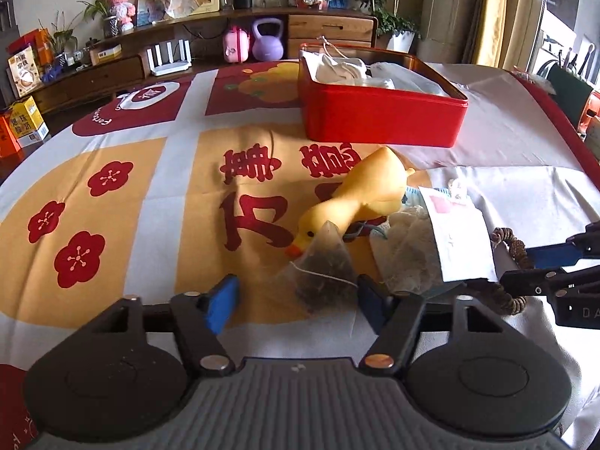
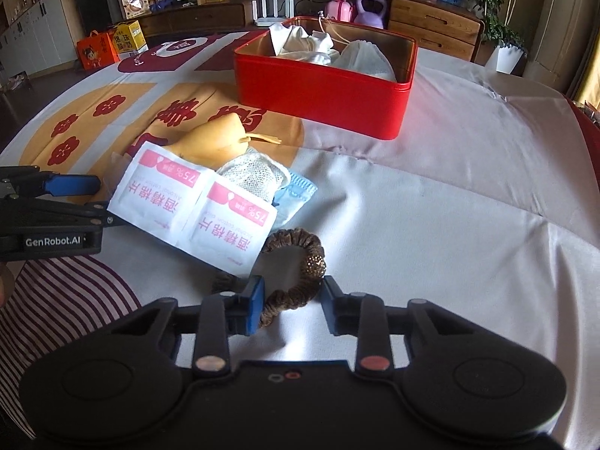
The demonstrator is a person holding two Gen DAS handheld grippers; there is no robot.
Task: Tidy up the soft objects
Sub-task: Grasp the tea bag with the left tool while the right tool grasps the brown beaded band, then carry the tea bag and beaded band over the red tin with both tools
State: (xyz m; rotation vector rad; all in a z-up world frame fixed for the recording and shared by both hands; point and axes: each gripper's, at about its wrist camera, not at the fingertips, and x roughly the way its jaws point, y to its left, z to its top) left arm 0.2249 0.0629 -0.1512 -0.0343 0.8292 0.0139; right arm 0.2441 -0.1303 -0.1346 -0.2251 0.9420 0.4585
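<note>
Soft clutter heaped on a printed cloth, both grippers spread wide

Tablecloth [image 1: 157, 187] with plum-blossom prints and large red characters covers the table. At the left of the heap, the left gripper [image 1: 296, 300] has its blue-padded fingers [image 1: 221, 303] released and wide apart, with a pyramid tea bag [image 1: 322, 262] lying between them; no pad is pressing it. The tea bag leans against the head of a yellow rubber duck [image 1: 360, 195], which lies on its side with its orange beak toward the camera. Just right of the duck sits a white mesh pouch [image 1: 408, 251] on top of a light blue face mask [image 2: 296, 191]. Two joined alcohol-pad sachets [image 2: 198, 210], white with pink corners, overlap the pouch and mask.

Further right, a brown scrunchie [image 2: 300, 262] lies on the plain white part of the cloth, partly tucked under a sachet corner. The right gripper [image 2: 288, 303] straddles its near loop with fingers [image 2: 255, 300] released; the left pad is touching or almost touching the scrunchie, the right pad stands apart.

Behind the heap, well apart from it, stands an open red tin box [image 2: 318, 90] holding white cloth drawstring bags [image 2: 360, 56].
</note>
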